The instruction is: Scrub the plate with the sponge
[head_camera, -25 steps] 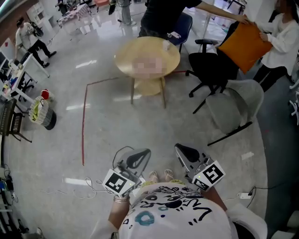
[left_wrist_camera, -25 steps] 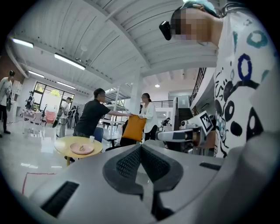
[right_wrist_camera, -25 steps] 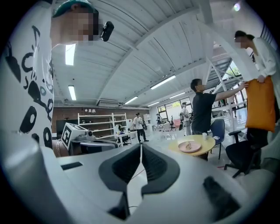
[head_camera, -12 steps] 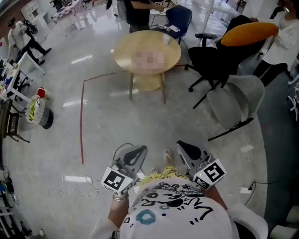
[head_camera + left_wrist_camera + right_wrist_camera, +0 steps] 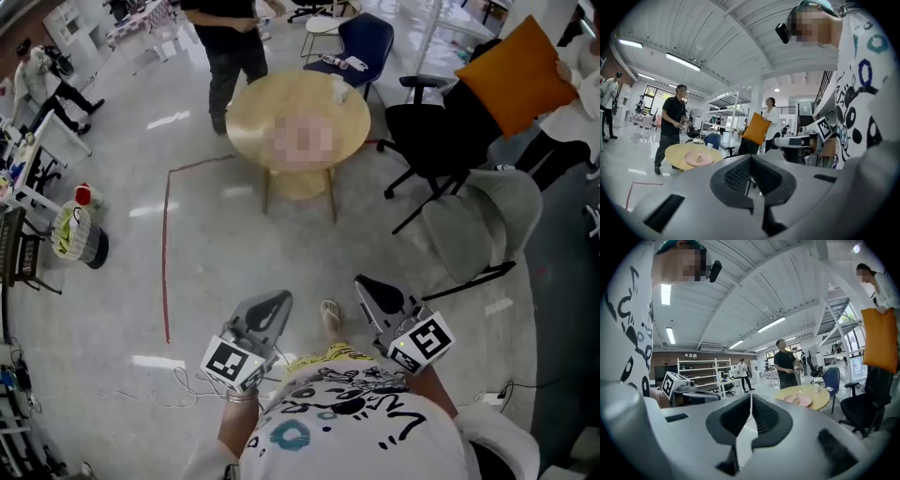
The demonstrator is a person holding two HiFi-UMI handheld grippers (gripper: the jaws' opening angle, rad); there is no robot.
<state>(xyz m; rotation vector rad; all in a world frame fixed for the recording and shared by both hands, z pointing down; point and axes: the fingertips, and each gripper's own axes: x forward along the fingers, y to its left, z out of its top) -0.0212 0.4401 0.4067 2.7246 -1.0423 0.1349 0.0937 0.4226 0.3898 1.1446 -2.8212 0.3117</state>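
Observation:
A pink plate (image 5: 698, 159) lies on a round wooden table (image 5: 253, 112) several steps ahead of me, with a small thing on it that I cannot make out. The same plate (image 5: 799, 400) shows in the right gripper view. In the head view a blurred patch covers it. I see no sponge clearly. My left gripper (image 5: 272, 305) and right gripper (image 5: 373, 292) are held close to my body, pointing forward, far from the table. The left gripper (image 5: 750, 157) has its pads together with nothing between them, and so has the right gripper (image 5: 751, 395).
A person in black (image 5: 225, 37) stands at the table's far left. A blue chair (image 5: 356, 47), a black office chair (image 5: 436, 141) and a grey chair (image 5: 478, 220) stand to the right. Someone holds an orange cushion (image 5: 516, 75). Red tape (image 5: 166, 253) marks the floor.
The person in black has walked from behind the table round to its left. The orange cushion has shifted. I have stepped slightly forward; both grippers stay shut.

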